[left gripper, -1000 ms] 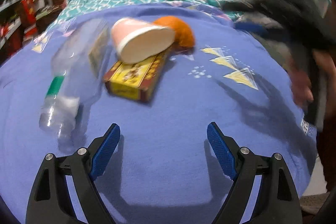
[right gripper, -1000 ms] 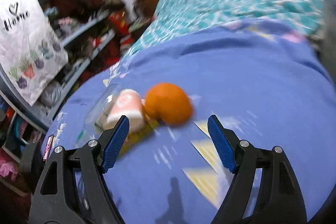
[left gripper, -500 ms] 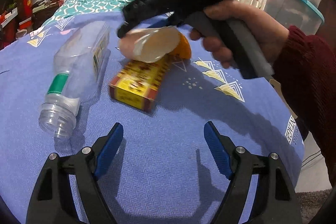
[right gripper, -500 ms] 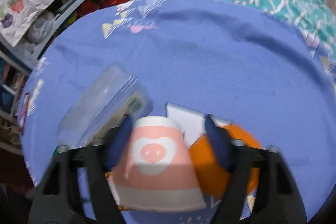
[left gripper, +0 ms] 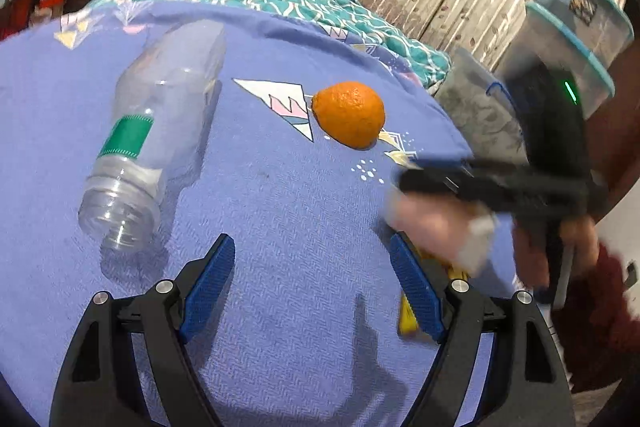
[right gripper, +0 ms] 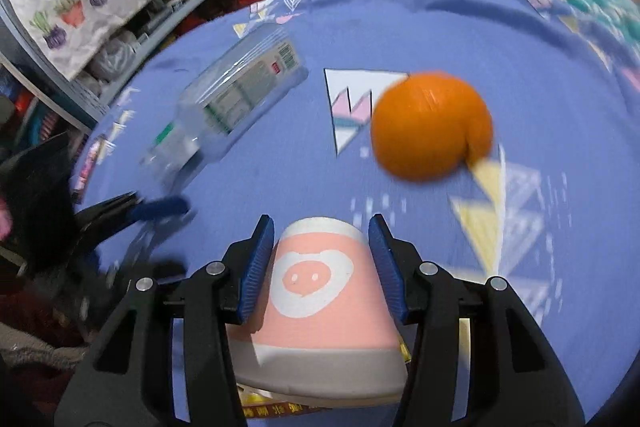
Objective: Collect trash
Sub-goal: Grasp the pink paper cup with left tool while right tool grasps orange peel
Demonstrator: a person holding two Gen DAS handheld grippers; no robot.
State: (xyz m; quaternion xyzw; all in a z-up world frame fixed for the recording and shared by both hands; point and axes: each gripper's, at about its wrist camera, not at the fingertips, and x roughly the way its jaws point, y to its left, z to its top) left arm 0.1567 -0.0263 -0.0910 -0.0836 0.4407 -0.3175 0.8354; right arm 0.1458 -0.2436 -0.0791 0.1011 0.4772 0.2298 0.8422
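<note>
The paper cup is pink with a white band at its rim and a white patch bearing a pink pig snout on its side. It lies on its side between the two blue pads of the right gripper. Its narrow base points away from the camera toward the orange, and its wide mouth points back toward the handle, so its long axis runs along the fingers. The pads press against both of its flanks, so the right gripper is clamped on the cup. Under the mouth end shows the edge of a yellow box with red print.

In the left wrist view the cup is a blurred pink shape under the black right gripper, near the right edge of the blue bedspread and just beyond the right finger of the left gripper. A strip of the yellow box shows beside that finger. The left gripper's jaws stand wide apart with only bedspread between them.

A clear plastic bottle with a green band lies on its side to the left, its open neck toward the left gripper. The orange sits farther back on the bedspread, apart from the bottle.
</note>
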